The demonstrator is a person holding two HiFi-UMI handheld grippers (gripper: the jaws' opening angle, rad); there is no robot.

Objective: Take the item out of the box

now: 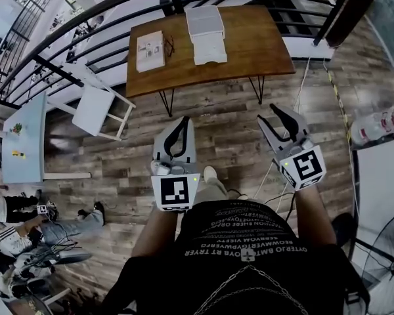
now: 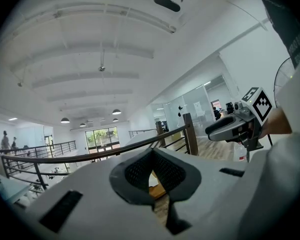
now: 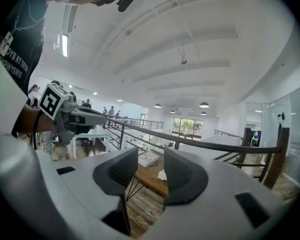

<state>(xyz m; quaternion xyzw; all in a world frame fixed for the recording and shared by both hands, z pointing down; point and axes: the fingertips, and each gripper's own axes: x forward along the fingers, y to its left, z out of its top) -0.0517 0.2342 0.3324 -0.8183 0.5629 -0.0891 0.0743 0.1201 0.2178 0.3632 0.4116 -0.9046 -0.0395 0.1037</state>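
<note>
Barely begun – standing well apart from white rectangular box on brown wooden table. Holding left gripper pinched closed, right gripper spread wide, both empty – approach, extraction left.

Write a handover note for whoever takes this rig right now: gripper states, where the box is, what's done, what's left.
Left gripper: shut, empty, held in front of the person, well short of the table.
Right gripper: open, empty, also short of the table.
Box: white, on the wooden table ahead, near its far edge. It looks open, but its contents cannot be made out from here. A flat white pack lies on the table to its left.
Done: nothing that shows; neither gripper is at the box.
Left: step up to the table, reach into the box and lift the item out.
</note>
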